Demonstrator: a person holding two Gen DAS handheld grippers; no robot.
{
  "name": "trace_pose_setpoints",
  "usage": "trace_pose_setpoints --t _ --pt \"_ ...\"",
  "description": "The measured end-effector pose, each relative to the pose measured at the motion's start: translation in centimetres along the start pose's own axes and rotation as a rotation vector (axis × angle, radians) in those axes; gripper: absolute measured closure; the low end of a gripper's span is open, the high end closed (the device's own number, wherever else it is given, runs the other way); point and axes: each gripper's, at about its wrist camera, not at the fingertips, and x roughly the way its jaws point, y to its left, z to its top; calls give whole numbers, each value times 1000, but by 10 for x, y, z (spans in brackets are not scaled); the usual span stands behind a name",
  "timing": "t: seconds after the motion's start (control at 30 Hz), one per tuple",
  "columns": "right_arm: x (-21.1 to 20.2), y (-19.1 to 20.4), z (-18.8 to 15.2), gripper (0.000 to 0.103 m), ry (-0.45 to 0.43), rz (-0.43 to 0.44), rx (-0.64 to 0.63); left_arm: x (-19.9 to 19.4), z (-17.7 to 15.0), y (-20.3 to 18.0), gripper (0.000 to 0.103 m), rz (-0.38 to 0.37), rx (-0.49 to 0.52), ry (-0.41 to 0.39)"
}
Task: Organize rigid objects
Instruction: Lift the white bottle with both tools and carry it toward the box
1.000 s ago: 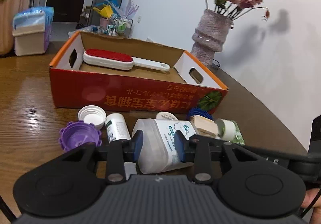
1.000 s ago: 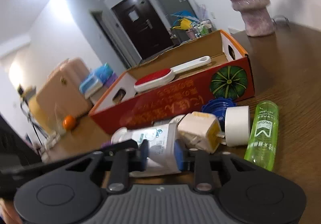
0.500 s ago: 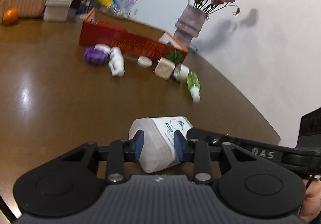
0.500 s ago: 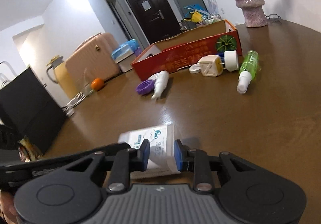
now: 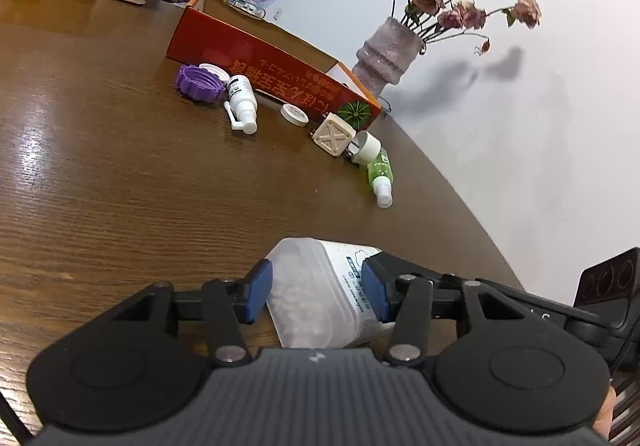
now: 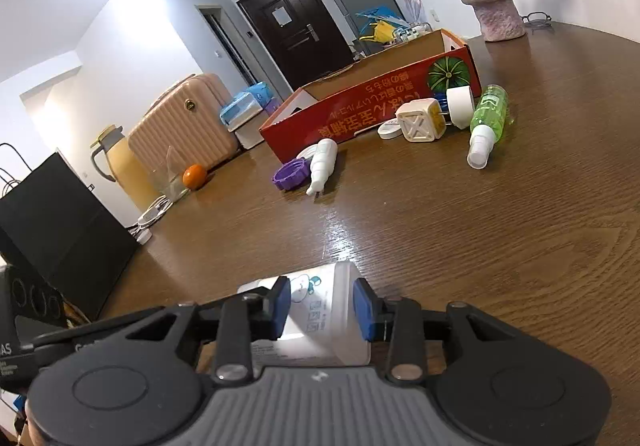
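A translucent white jar with a printed label lies near the table's front edge, also in the right wrist view. My left gripper and my right gripper each straddle one end of it, with the jaws spread a little wider than the jar. Far off stands a red cardboard box. In front of it lie a purple cap, a white spray bottle, a small white lid, a cream cube plug and a green spray bottle.
A vase of dried roses stands behind the box near the wall. An orange, a pink suitcase and a black box are to the left. The round table's edge curves close on the right.
Both grippers carried the jar back from the pile by the box to the table's front. Both pairs of jaws have since widened around it.
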Motion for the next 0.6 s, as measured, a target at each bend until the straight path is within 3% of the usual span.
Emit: trace_pose_setpoints --t 0.03,0.1,0.3,0.47,0.6 --pt "-1 2 0 68 4 -7 -7 -3 -1 -1 67 0 4 -15" --pt "-5 10 -1 71 7 -29 -50 -11 -1 -4 73 2 28 -39" --pt "-30 20 2 81 -70 -40 -67 -20 5 -10 74 -53 31 -60" --pt "-31 27 30 81 -145 -45 -110 -12 43 -24 74 -73 80 -119" --pt "-18 30 73 81 -217 -37 -143 3 90 -39 74 -74 142 -185"
